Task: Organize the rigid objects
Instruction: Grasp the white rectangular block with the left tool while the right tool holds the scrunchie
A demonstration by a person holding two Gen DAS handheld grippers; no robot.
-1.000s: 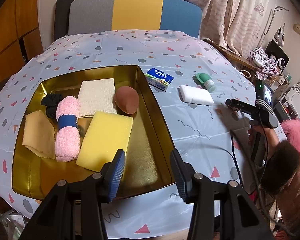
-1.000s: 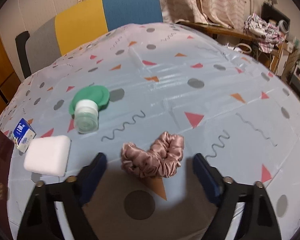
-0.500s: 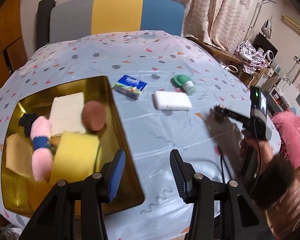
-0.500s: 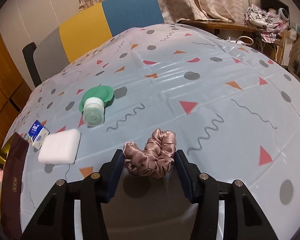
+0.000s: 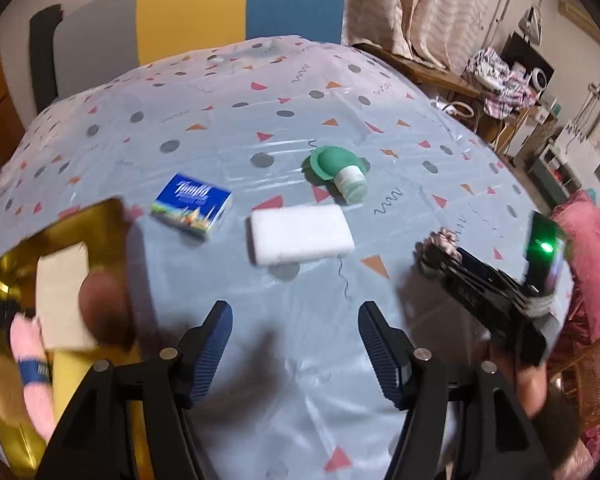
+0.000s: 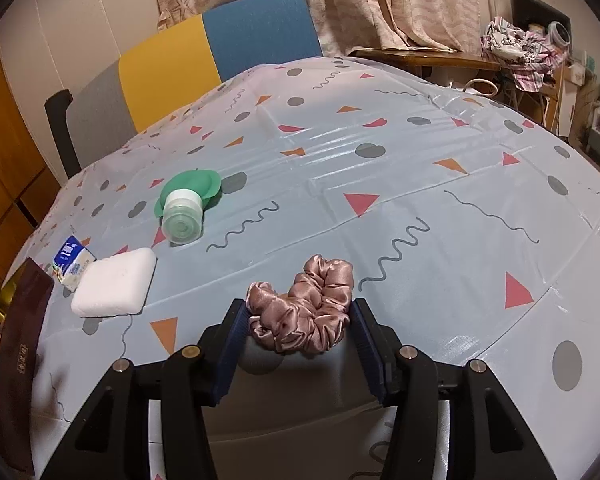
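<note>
Satin, dusty pink: one scrunchie (image 6: 304, 306), lying on the tablecloth (image 6: 420, 184), with my right gripper (image 6: 298, 342) clamped on it, both blue pads pressed into the bunched fabric. It is soft, so I doubt it belongs with the rigid things at all.

Item: white block (image 5: 300, 236), mid-table. Item: blue tissue pack (image 5: 192, 206), just beside the block, nearer the tin. Item: green travel bottle (image 5: 342, 172), lying on its side beyond the block, cap toward me. None of these is touched.

Item: my left gripper (image 5: 296, 348), empty, jaws well apart and just opened wider, hovering over bare cloth short of the white block.

Item: gold tin (image 5: 4, 264) at the table's left edge, already holding a pink rolled towel (image 5: 32, 364), a brown egg-shaped sponge (image 5: 100, 300), a cream cloth (image 5: 60, 280) and a yellow sponge (image 5: 72, 368).

Risks, as I judge them: the satin is slippery and only partly pinched, so a lift could shed it; the left view is smeared by motion, so a hurried approach could nudge the block or the tissue pack; the bottle, being round, may roll if grazed.

Surface: glossy pale-blue cloth with triangles, dots and squiggles. Room: a grey, yellow and blue chair (image 6: 220, 60) behind, curtains (image 6: 340, 0), a cluttered side table (image 6: 420, 58) to the right.
</note>
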